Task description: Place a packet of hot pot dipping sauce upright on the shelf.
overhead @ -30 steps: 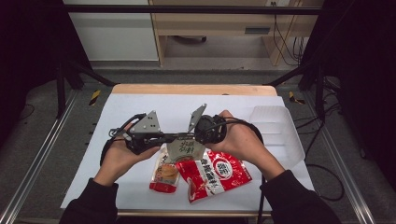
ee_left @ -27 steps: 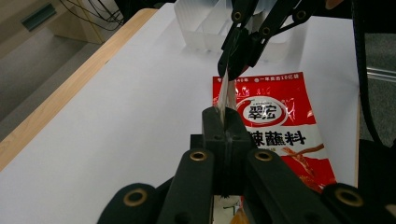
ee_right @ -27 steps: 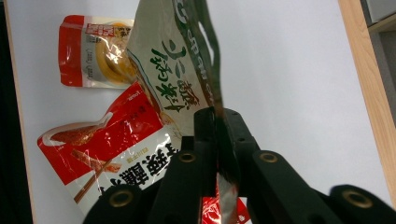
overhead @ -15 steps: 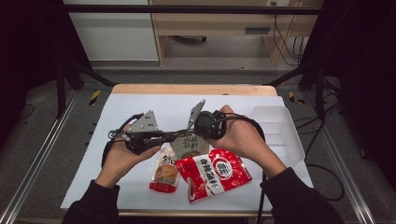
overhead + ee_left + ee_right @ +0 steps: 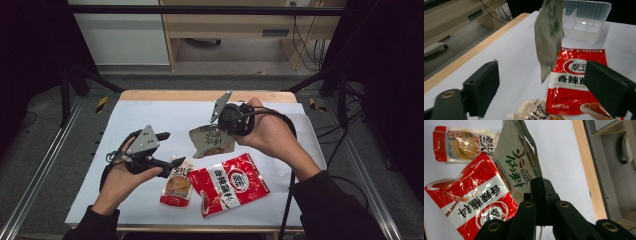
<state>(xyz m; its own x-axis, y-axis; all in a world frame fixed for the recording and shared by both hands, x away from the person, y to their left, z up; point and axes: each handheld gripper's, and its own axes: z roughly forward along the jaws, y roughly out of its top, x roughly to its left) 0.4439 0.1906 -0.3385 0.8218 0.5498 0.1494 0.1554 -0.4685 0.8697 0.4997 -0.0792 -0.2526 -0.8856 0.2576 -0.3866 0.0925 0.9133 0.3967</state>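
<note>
We look down on a white sheet (image 5: 150, 120) covering a wood-edged desk (image 5: 200, 95), with grey floor and dark frame rails around it and a pale cabinet beyond (cables trail at the far right). Our right tongs (image 5: 226, 122) are clamped tight on the top edge of a beige-green pouch (image 5: 212, 141), which hangs tilted above the desk's middle. Our left tongs (image 5: 167, 150) have just been opening and now stand wide with nothing between them, low near the front left. Beneath lie a red packet (image 5: 230, 184) and, just beside it, a small orange-and-white pouch (image 5: 178, 184). A clear plastic tray (image 5: 586, 18) sits at the right edge. The sheet's far left and back stretches lie open.
</note>
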